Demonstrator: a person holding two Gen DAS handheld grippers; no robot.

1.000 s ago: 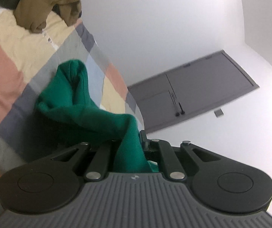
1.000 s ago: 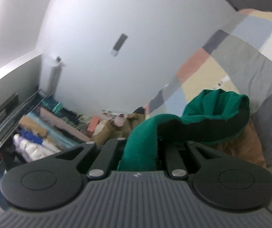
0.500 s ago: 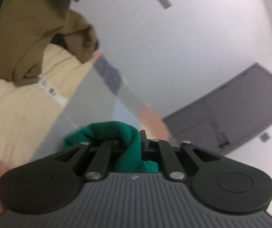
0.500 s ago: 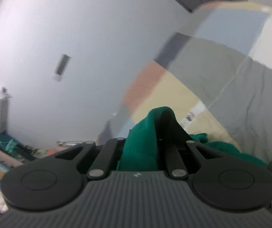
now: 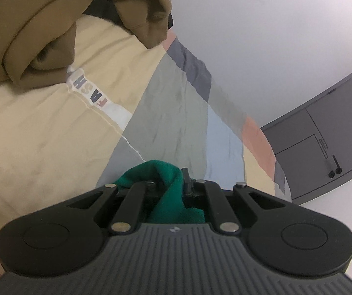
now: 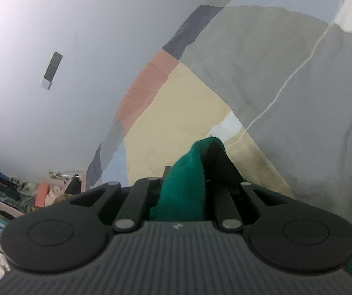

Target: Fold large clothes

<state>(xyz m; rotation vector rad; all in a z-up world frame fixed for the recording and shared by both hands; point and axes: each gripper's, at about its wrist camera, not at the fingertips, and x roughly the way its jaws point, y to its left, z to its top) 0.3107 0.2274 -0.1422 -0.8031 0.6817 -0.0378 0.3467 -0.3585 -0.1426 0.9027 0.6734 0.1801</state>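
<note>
The left gripper (image 5: 173, 184) pinches a bunched fold of green knit garment (image 5: 168, 196), its fingers pressed together on the cloth (fingertips hidden by it). The right gripper (image 6: 190, 179) clamps another fold of the same garment (image 6: 185, 186). Both hang low over a patchwork bedspread of beige, grey, blue and salmon panels (image 5: 53, 135). A crumpled olive-brown garment (image 5: 40, 24) lies at the far left.
</note>
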